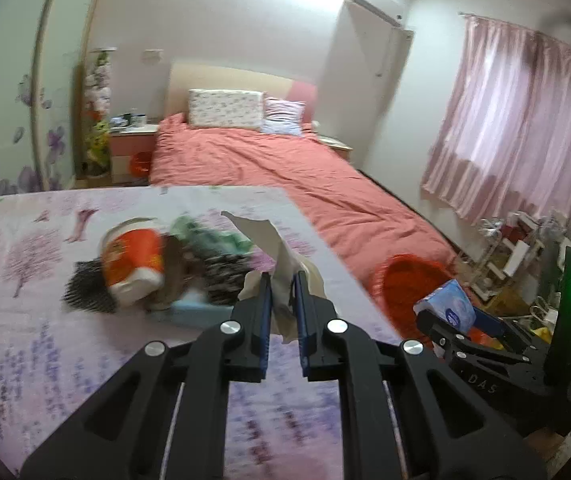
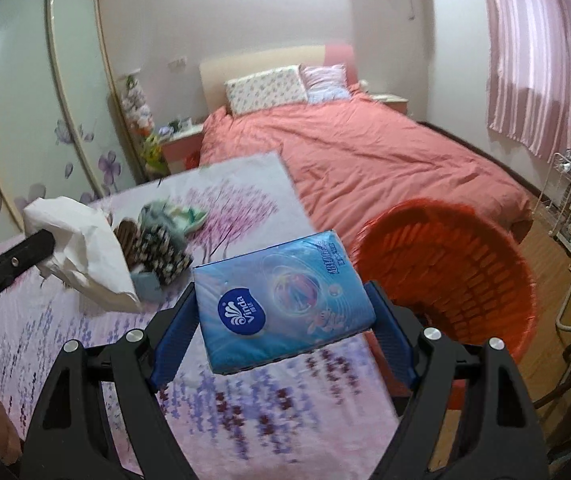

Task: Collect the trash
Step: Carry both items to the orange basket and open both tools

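Left tool is pinched nearly closed on a crumpled white paper, which sticks up above the bench w/ its floral purple cloth. Right tool has its jaws spread wide, clamping a blue Vinda tissue pack by its sides, held over the bench edge, just beside the orange basket on the floor. Rest of the trash sits in a pile mid-bench: an orange and white cup tipped on its side, a green wrapper behind it, some black and white patterned packaging and a light blue bit underneath, all touching. Kinda blurry so can't tell what the brown thing in the pile is. Pink bed behind the bench.
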{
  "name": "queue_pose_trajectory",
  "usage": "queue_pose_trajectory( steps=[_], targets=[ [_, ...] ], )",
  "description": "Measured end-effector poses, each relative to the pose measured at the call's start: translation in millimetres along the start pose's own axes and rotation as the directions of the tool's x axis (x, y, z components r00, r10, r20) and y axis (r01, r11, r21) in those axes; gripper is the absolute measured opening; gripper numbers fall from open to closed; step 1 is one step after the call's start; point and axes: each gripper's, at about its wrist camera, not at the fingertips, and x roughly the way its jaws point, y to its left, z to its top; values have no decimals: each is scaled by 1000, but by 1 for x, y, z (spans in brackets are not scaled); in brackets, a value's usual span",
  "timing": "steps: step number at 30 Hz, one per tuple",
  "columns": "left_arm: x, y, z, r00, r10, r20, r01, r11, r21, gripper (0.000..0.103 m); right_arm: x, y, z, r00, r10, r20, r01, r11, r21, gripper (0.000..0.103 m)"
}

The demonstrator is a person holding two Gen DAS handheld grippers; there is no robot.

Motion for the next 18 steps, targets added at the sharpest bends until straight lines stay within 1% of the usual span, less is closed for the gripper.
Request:
queue_pose_trajectory(
  steps=[2, 9, 13, 18],
  targets=[
    [5, -16, 3, 999, -33, -1, 33, 999, 13, 12, -7, -10, 4, 1000, -12, 25, 11, 1000, 17, 80],
    [30, -64, 10, 993, -116, -22, 117, 991, 65, 12, -23, -56, 16, 992, -74, 101, 65, 993, 94, 80],
    [51, -95, 13, 985, -166, -40, 170, 980, 102, 12, -19, -84, 19, 987, -115, 112, 98, 984, 151, 80],
    [81, -133, 12, 972, -222, -79, 232, 963, 141, 12, -4, -119, 18, 983, -155, 100, 130, 967, 221, 80]
  ],
)
